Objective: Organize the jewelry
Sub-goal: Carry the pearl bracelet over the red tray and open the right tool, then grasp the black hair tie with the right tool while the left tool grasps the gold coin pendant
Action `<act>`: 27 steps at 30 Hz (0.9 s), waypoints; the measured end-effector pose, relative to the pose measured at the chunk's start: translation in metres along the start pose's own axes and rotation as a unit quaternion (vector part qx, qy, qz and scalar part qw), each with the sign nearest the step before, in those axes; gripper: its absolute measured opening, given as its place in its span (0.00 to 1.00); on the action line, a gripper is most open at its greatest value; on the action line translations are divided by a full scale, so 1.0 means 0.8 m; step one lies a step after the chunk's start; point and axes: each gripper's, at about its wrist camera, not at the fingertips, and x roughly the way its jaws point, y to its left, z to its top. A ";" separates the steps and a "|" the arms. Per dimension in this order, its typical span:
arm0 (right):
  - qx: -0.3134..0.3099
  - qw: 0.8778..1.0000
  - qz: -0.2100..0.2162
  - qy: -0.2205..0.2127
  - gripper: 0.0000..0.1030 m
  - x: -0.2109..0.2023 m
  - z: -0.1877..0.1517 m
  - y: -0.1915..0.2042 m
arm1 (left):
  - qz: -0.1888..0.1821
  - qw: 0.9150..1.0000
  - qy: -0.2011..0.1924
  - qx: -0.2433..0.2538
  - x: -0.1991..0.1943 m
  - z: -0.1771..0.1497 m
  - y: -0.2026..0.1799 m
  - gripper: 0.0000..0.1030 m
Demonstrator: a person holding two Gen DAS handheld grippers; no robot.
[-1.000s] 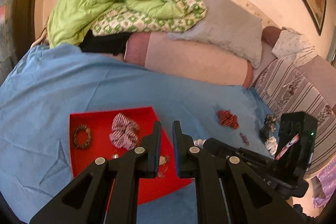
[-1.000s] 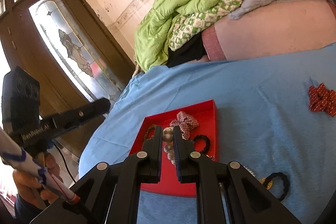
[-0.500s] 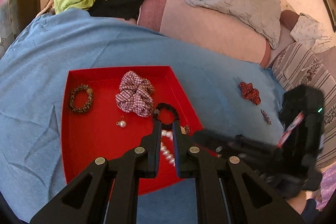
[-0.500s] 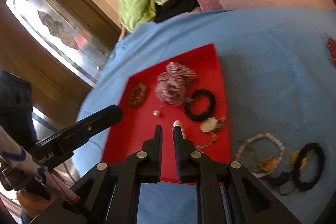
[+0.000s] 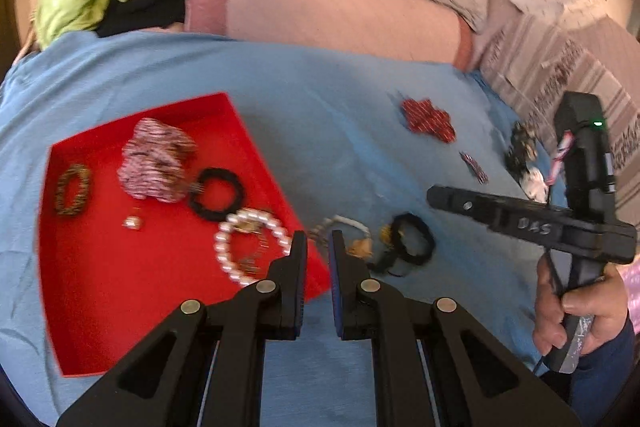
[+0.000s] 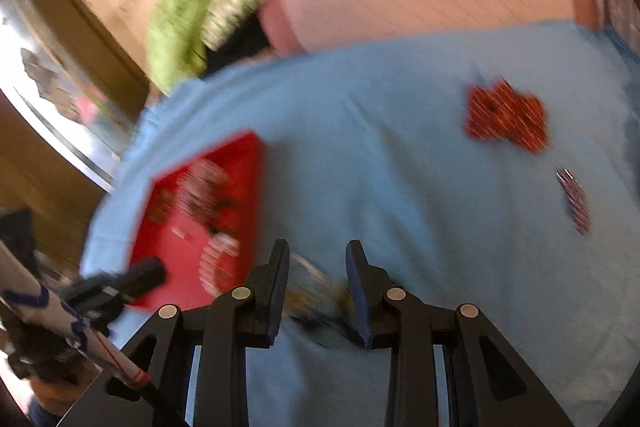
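- Fingers on the left gripper [image 5: 318, 241] are almost shut, with just a thin gap, and they hold nothing.
- Fingers on the right gripper [image 6: 318, 255] have just been opening. They now stand a bit apart, with a blurry little heap of jewelry [image 6: 316, 297] between them on the sheet. The pads do not seem to press on it.
- On the left lies the red tray [image 5: 100, 307]. It already holds a brown bracelet [image 5: 72, 189], a checked scrunchie [image 5: 156, 165], a small earring [image 5: 133, 222], a black hair tie [image 5: 216, 193] and a pearl bracelet [image 5: 250, 247].
- A second ago the pearl bracelet did not show in the tray. Now it lies there, near the tray's right edge, so one more thing looks put away.
- Just right of the tray, on the blue sheet [image 5: 320, 107], wait a white bracelet [image 5: 344, 223], some gold bits [image 5: 360, 247] and a black band [image 5: 412, 239]. My guess is the right gripper goes for these next.
- Farther right lie a red checked bow [image 5: 428, 119], a small striped clip [image 5: 474, 167] and a dark bunch of trinkets [image 5: 524, 155]. These are still out of the tray.
- A hand [image 5: 576, 311] holds the right gripper's handle at the far right.
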 end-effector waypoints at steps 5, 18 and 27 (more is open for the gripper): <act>0.010 0.999 -0.029 0.032 0.30 0.009 -0.009 -0.023 | -0.007 0.999 0.020 0.029 0.017 -0.010 -0.033 0.10; 0.008 0.998 -0.058 -0.010 0.09 -0.008 0.000 -0.034 | -0.026 0.995 0.046 0.081 0.036 -0.023 -0.061 0.19; 0.050 0.995 0.014 -0.089 0.09 -0.058 0.012 -0.035 | -0.012 0.987 0.057 0.148 0.078 -0.026 -0.109 0.34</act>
